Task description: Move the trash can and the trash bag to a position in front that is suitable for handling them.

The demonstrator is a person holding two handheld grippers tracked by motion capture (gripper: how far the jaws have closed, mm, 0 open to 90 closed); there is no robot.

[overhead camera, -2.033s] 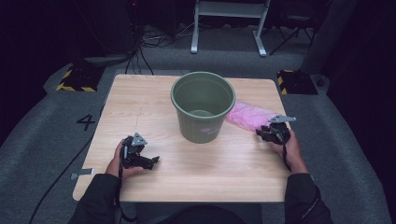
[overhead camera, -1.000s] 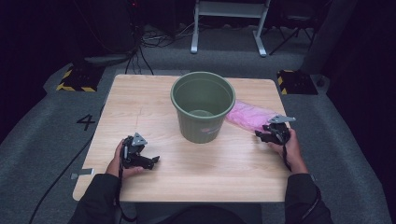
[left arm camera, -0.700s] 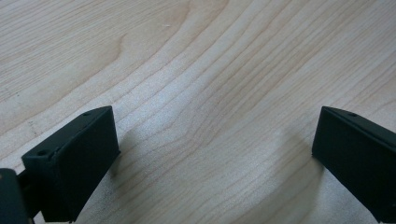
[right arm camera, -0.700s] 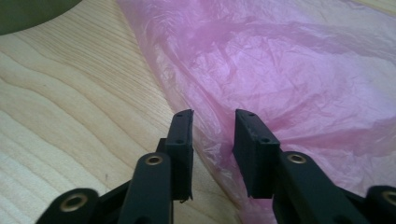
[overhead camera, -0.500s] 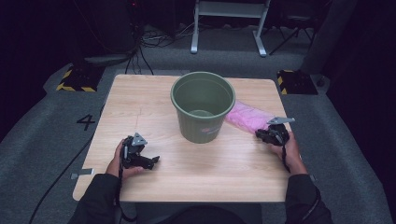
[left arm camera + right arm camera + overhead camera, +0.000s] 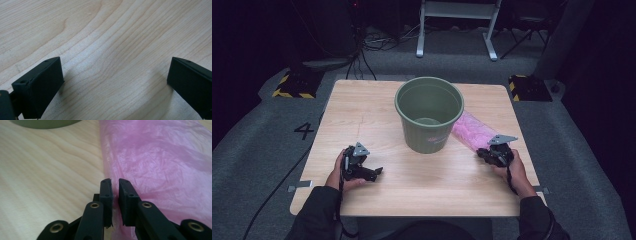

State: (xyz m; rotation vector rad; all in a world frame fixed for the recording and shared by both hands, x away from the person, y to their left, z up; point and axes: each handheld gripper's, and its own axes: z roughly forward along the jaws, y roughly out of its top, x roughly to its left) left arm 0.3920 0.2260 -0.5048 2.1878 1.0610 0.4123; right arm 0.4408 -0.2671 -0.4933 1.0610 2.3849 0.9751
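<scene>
Right tool point(image 6: 114, 195) is pinched on the near edge of the pink plastic bag point(image 6: 160, 162), which lies flat on the counter point(image 6: 362, 115) right of the green bucket point(image 6: 428, 112), likely for lifting. Left tool point(image 6: 362, 167) is rested spread, left of the bucket.

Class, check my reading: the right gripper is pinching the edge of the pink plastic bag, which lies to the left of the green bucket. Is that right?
Not quite. The pink plastic bag lies to the right of the green bucket, as the high view shows. The right gripper is indeed pinching its edge.
</scene>
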